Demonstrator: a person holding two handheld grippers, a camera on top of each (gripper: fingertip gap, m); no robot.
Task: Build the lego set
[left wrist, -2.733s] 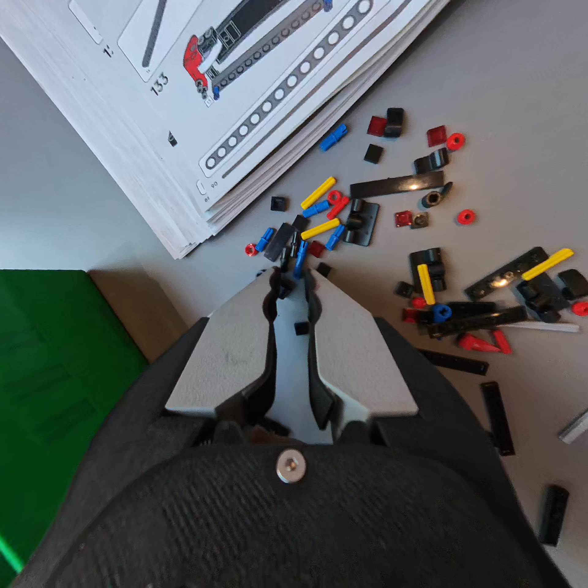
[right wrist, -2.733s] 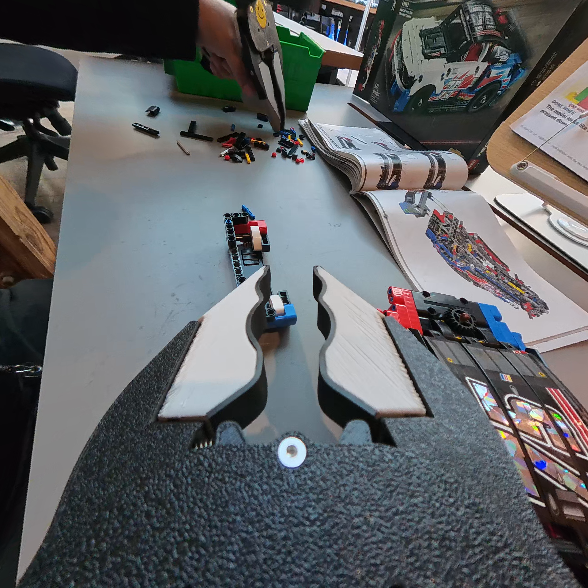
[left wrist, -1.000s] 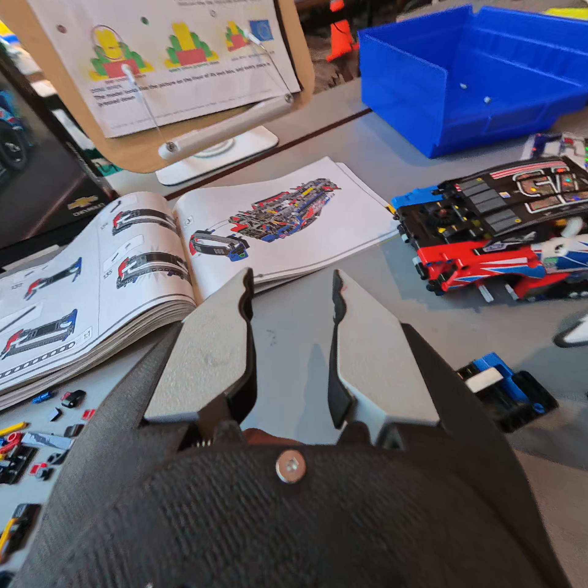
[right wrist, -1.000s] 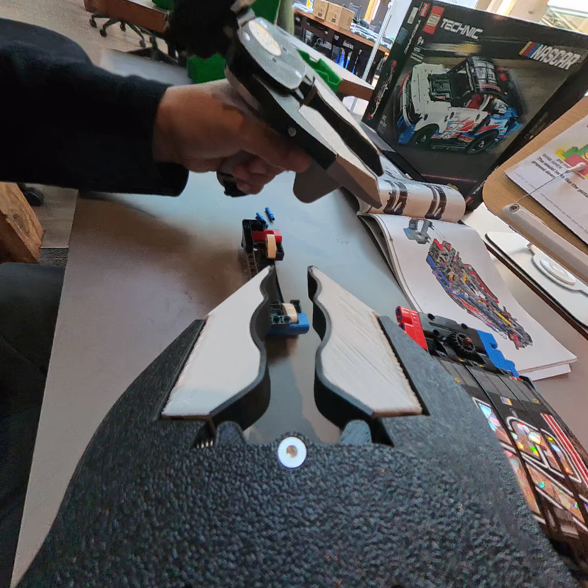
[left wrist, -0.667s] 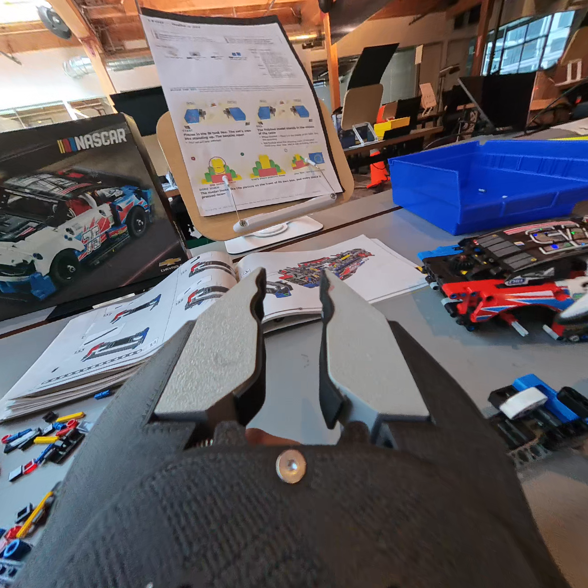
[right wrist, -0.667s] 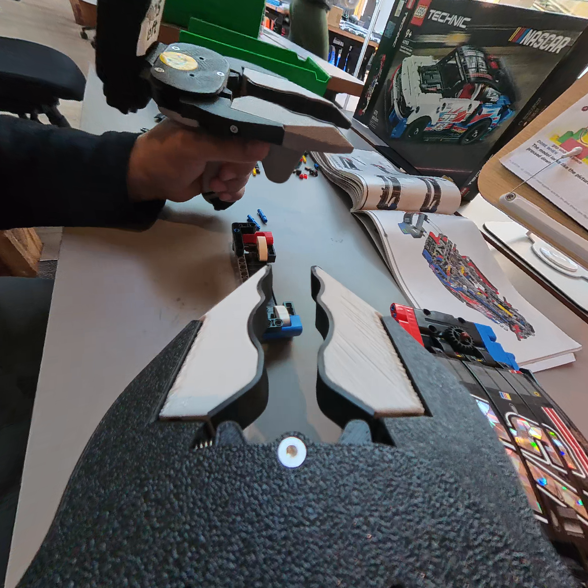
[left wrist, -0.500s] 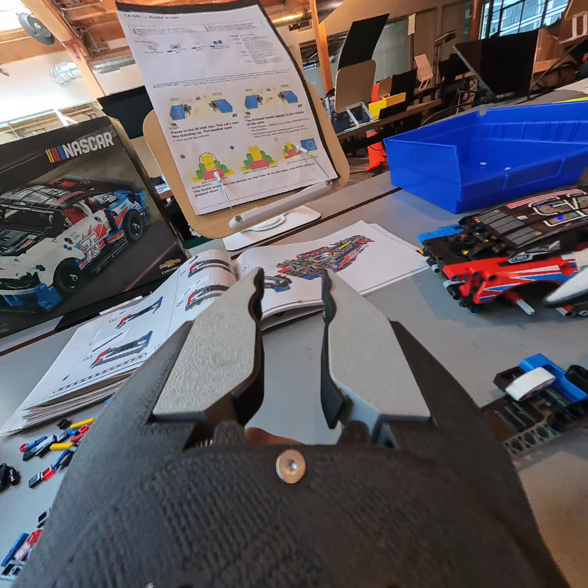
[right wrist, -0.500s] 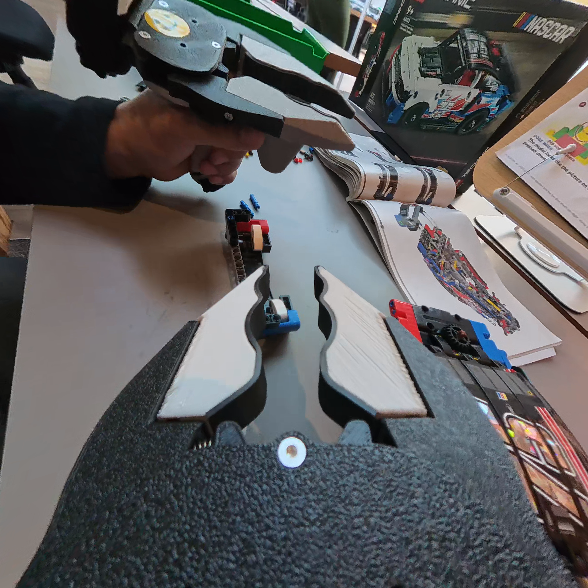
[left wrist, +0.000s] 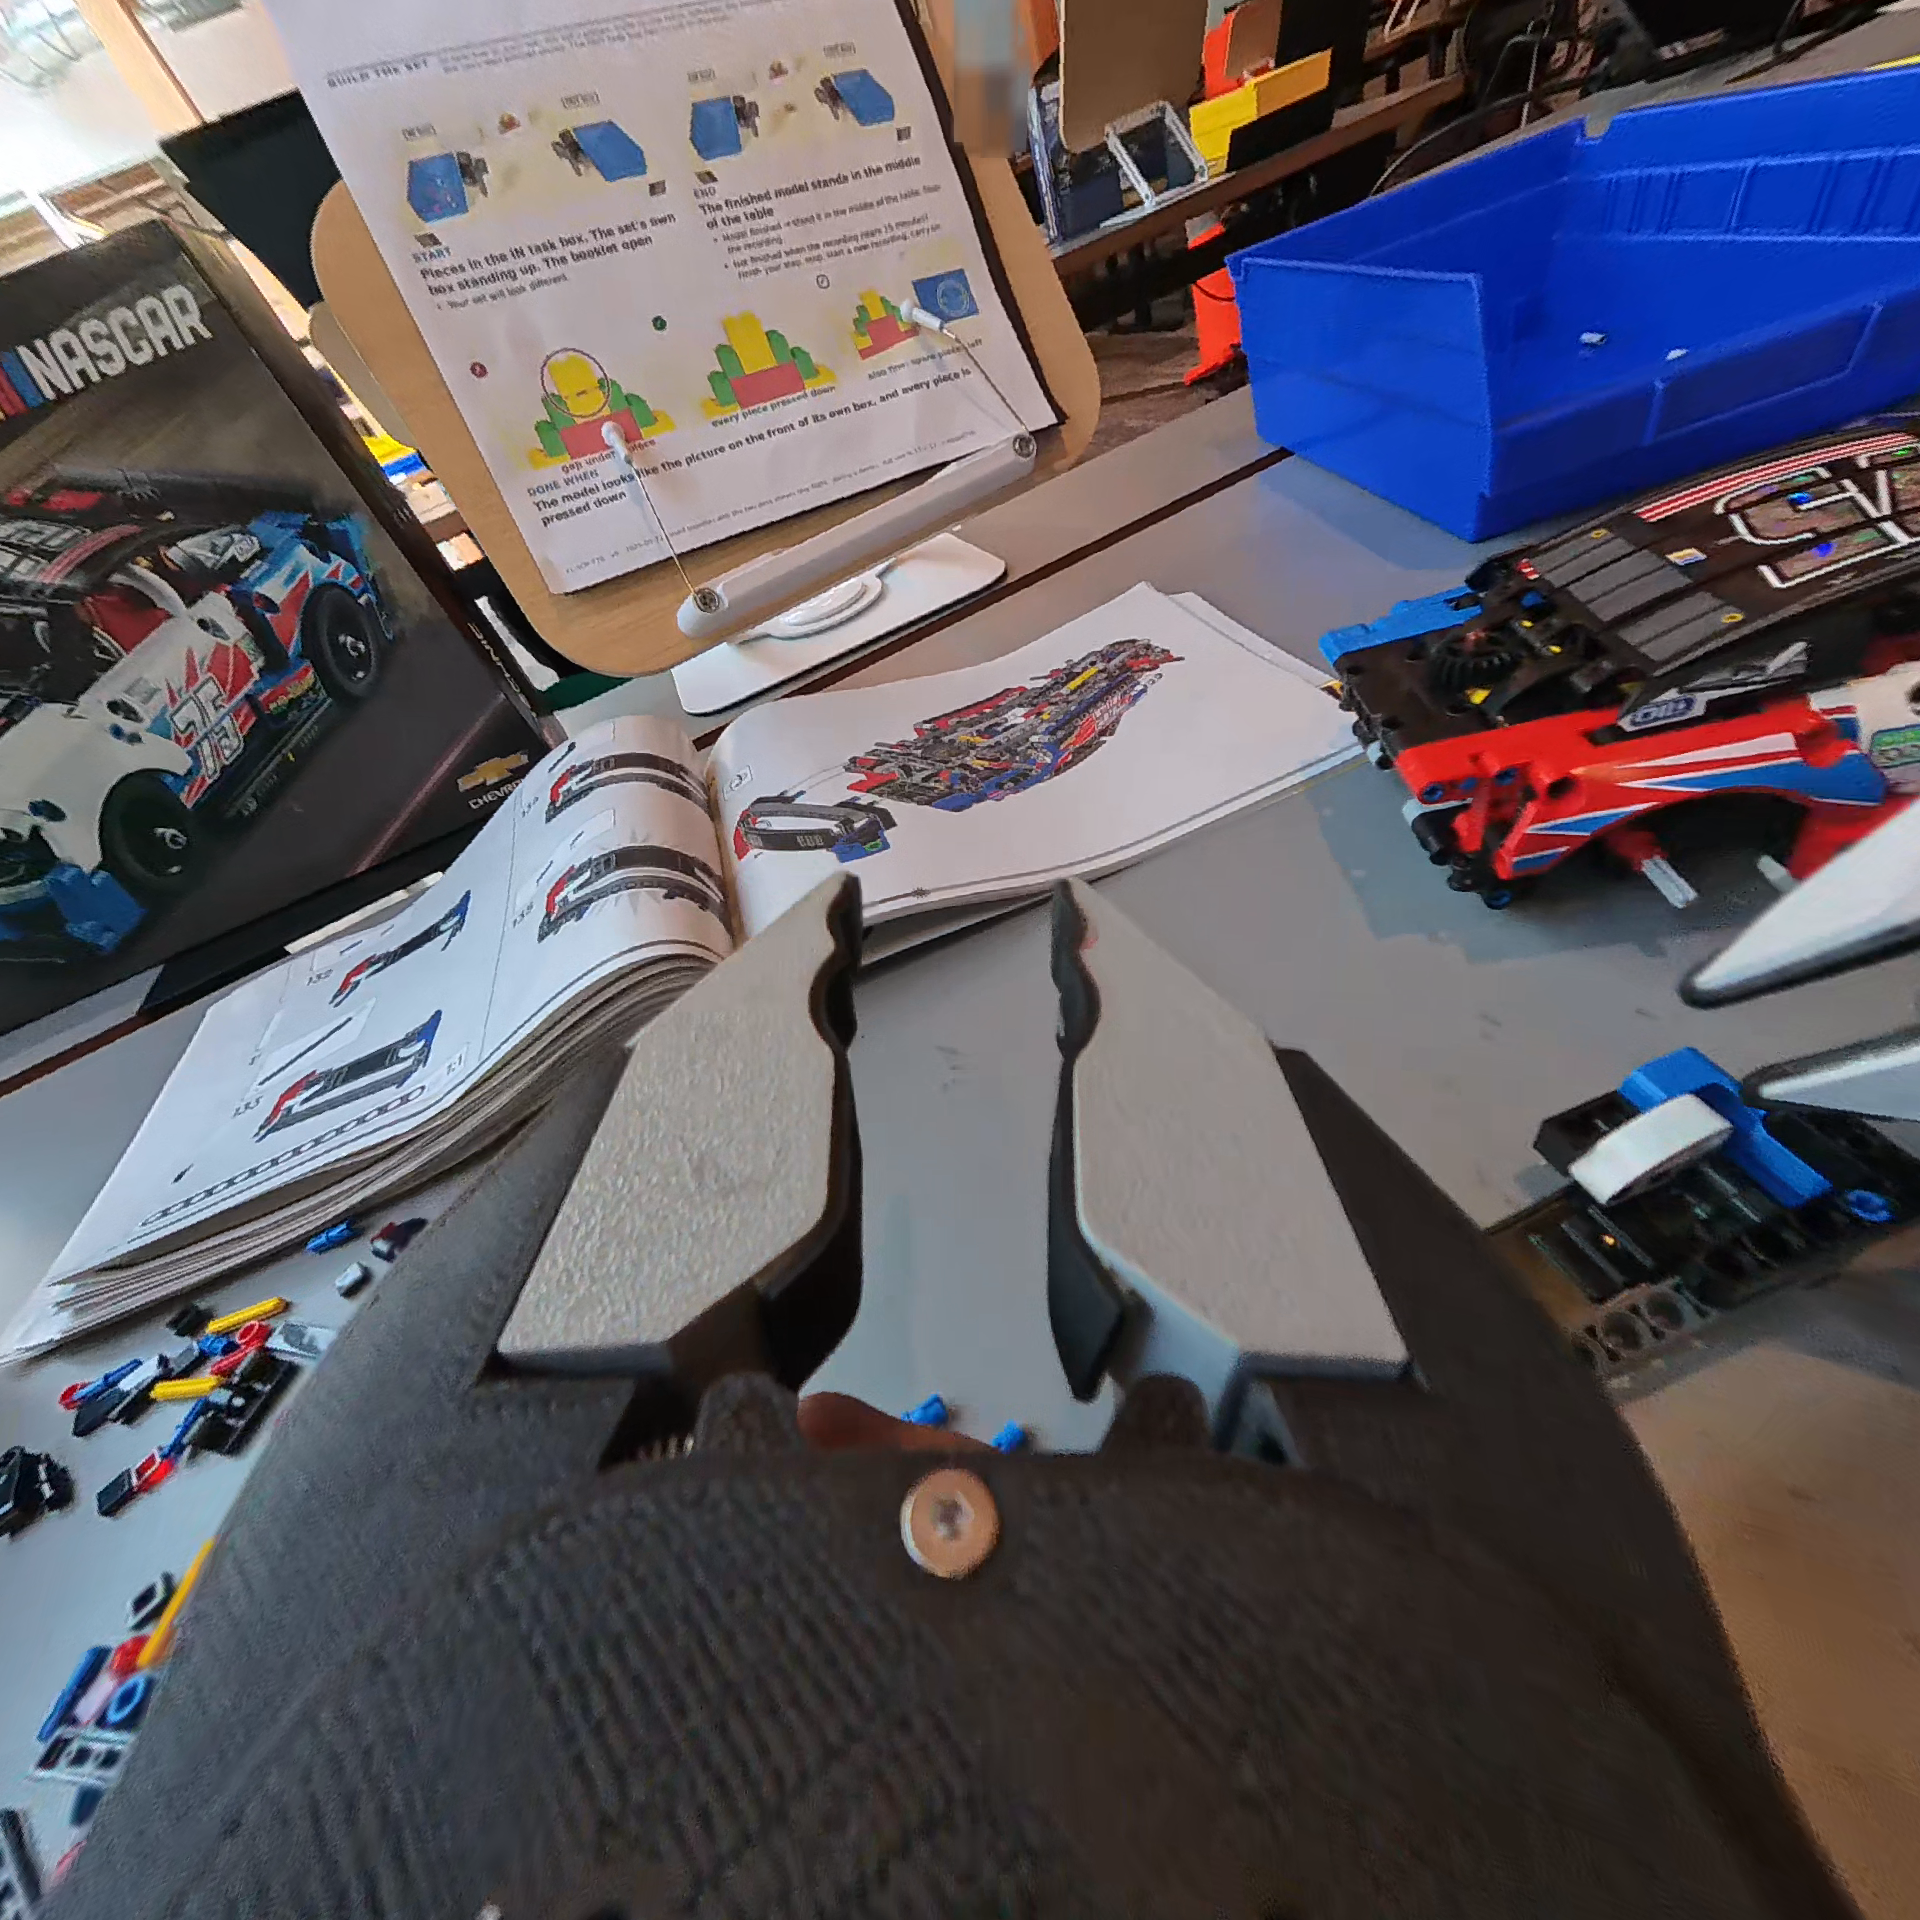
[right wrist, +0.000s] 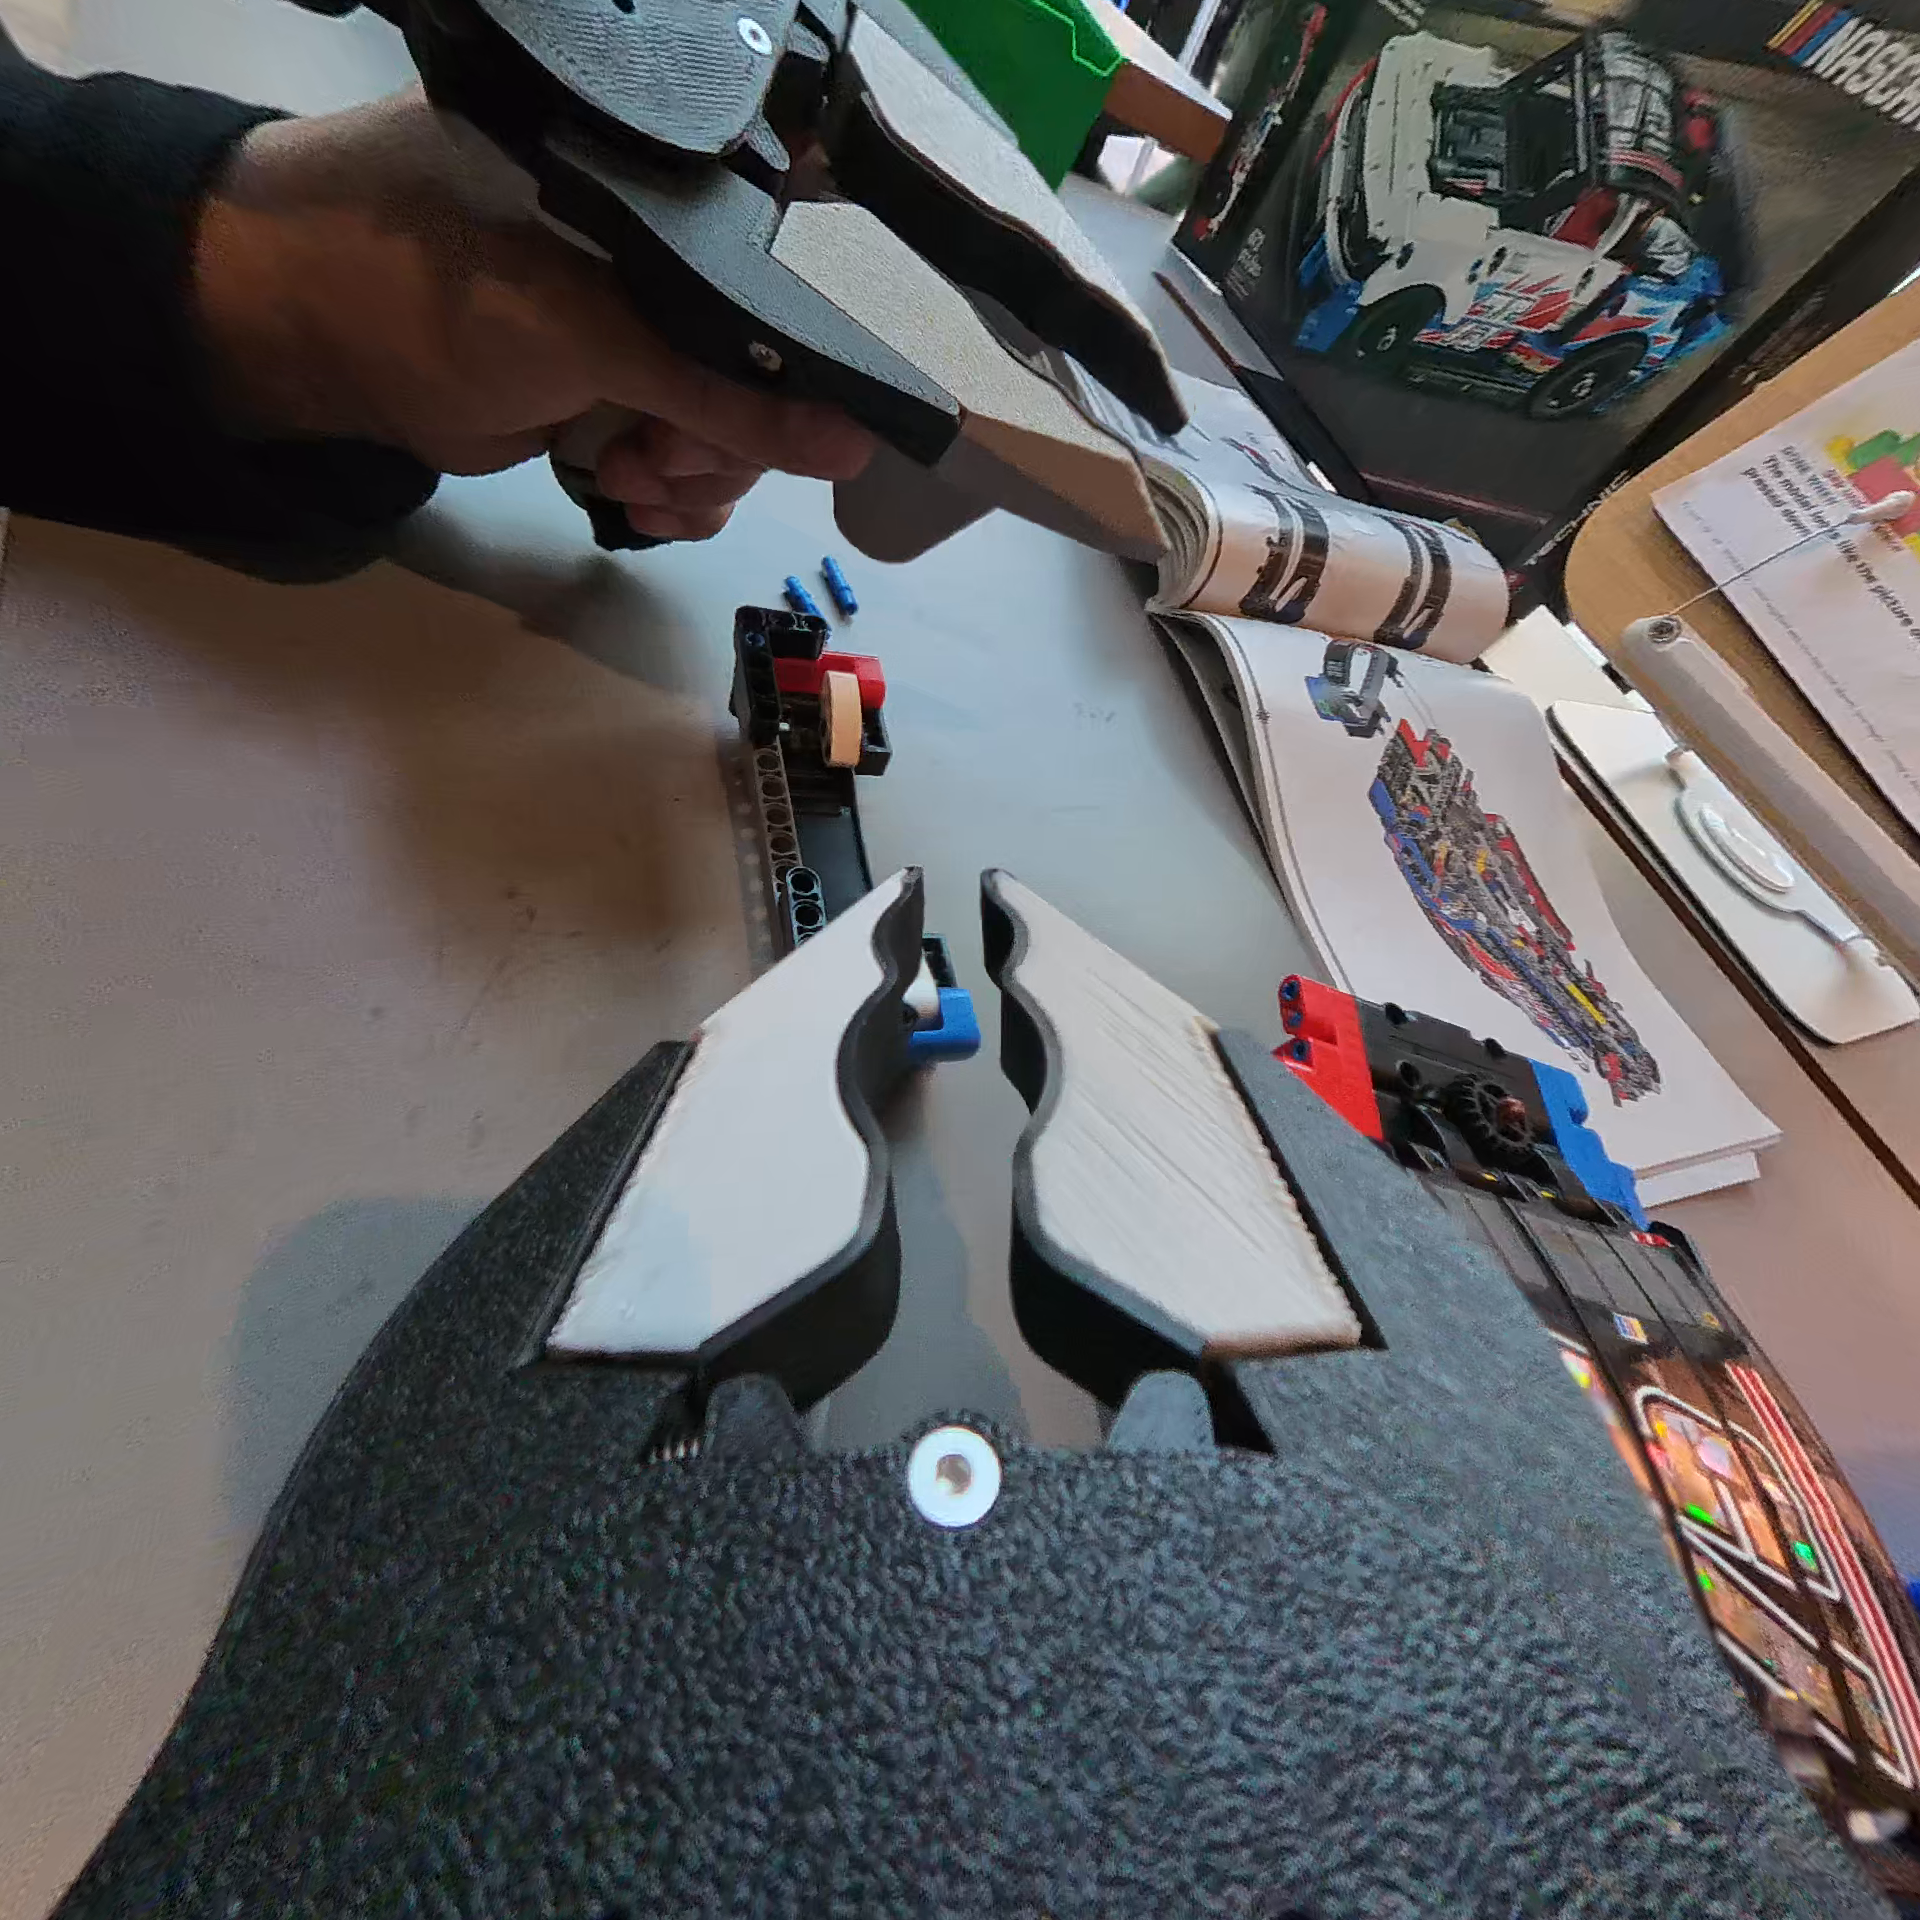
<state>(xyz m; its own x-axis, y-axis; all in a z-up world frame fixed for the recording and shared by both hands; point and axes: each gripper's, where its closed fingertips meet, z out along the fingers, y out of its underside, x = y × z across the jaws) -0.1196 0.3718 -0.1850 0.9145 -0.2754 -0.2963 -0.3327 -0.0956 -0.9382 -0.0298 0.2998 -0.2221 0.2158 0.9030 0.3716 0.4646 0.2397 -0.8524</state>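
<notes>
A long black beam sub-assembly (right wrist: 798, 790) with a red block and a tan wheel lies on the grey table. Its blue and white end (right wrist: 945, 1023) lies between the fingers of my right gripper (right wrist: 952, 883), whose jaws stand narrowly apart and do not visibly clamp it. The sub-assembly also shows in the left wrist view (left wrist: 1683, 1174). My left gripper (left wrist: 958, 935) is open and empty, held above the table just left of the sub-assembly. It shows in the right wrist view (right wrist: 935, 343), held in a hand. Two blue pins (right wrist: 821, 590) lie beside the beam's far end.
The partly built car (left wrist: 1662, 665) stands at the right, the open instruction booklet (left wrist: 987, 790) behind the grippers. Loose small pieces (left wrist: 187, 1371) lie at the left. A blue bin (left wrist: 1579, 301), a sheet stand (left wrist: 675, 343) and the set's box (left wrist: 177, 644) stand at the back.
My left gripper left the loose pile, swung right to the sub-assembly and now hangs lower, close over it. My right gripper's jaws have narrowed around the blue end.
</notes>
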